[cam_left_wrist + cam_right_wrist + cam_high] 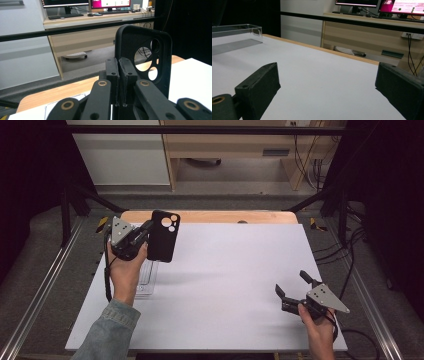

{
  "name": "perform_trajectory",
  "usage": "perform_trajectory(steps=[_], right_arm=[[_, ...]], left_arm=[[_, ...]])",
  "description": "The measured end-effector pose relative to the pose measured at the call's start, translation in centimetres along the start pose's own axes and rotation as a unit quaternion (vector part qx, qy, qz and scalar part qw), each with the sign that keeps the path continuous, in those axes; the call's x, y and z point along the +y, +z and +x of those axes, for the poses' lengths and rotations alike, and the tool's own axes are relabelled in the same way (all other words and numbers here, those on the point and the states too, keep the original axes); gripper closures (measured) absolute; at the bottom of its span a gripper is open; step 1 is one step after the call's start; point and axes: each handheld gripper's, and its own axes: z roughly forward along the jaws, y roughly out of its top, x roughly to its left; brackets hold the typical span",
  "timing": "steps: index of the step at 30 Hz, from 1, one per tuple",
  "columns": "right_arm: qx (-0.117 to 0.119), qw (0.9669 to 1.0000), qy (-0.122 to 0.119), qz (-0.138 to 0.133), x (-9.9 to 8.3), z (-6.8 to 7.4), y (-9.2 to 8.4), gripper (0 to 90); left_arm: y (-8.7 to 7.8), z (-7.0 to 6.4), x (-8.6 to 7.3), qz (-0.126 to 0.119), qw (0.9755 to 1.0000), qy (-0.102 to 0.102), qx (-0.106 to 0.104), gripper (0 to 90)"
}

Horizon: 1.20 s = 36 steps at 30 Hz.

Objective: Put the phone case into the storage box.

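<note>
Black case (163, 236) pinched, left gripper (148, 232) raised.

No text, label, brand or number could be read anywhere in the pictures. The two lit computer monitors (87, 3) on the far wooden desk (100, 18) carried pink and white screen content, but it was too small and blurred to read.

This is a lab or office workroom. Beyond the left gripper (119, 82), past a black frame bar (75, 28), a wooden desk (95, 22) carries lit monitors (111, 3) and a keyboard (65, 16); loose cables (306, 155) hang behind the white tabletop (230, 275).
</note>
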Motion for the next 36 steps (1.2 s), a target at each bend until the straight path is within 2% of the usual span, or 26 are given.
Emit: perform_trajectory(steps=[12,20,24,28,32,36], right_arm=[[0.009,0.9996,0.017,-0.022,-0.6,0.9,-0.6,4.7],[0.019,0.9994,0.004,-0.029,-0.7,1.3,-0.6,4.5],[0.021,0.9994,0.004,-0.028,-0.7,1.3,-0.6,4.4],[0.022,0.9992,0.005,-0.032,-0.7,1.2,-0.7,4.4],[0.023,0.9991,0.005,-0.036,-0.7,1.2,-0.7,4.1],[0.029,0.9988,0.002,-0.040,-0.6,1.3,-0.8,4.1]], left_arm=[[-1.2,1.4,0.2,-0.010,0.9998,-0.007,0.017,86.2],[-2.0,2.6,0.3,-0.019,0.9993,-0.014,0.029,86.2],[-2.1,3.1,0.3,-0.019,0.9991,-0.006,0.038,86.3],[-2.1,3.8,0.2,-0.018,0.9989,-0.008,0.044,86.2],[-2.3,4.4,0.2,-0.020,0.9985,-0.020,0.047,86.3],[-2.7,4.9,0.4,-0.025,0.9981,-0.020,0.052,86.3]])
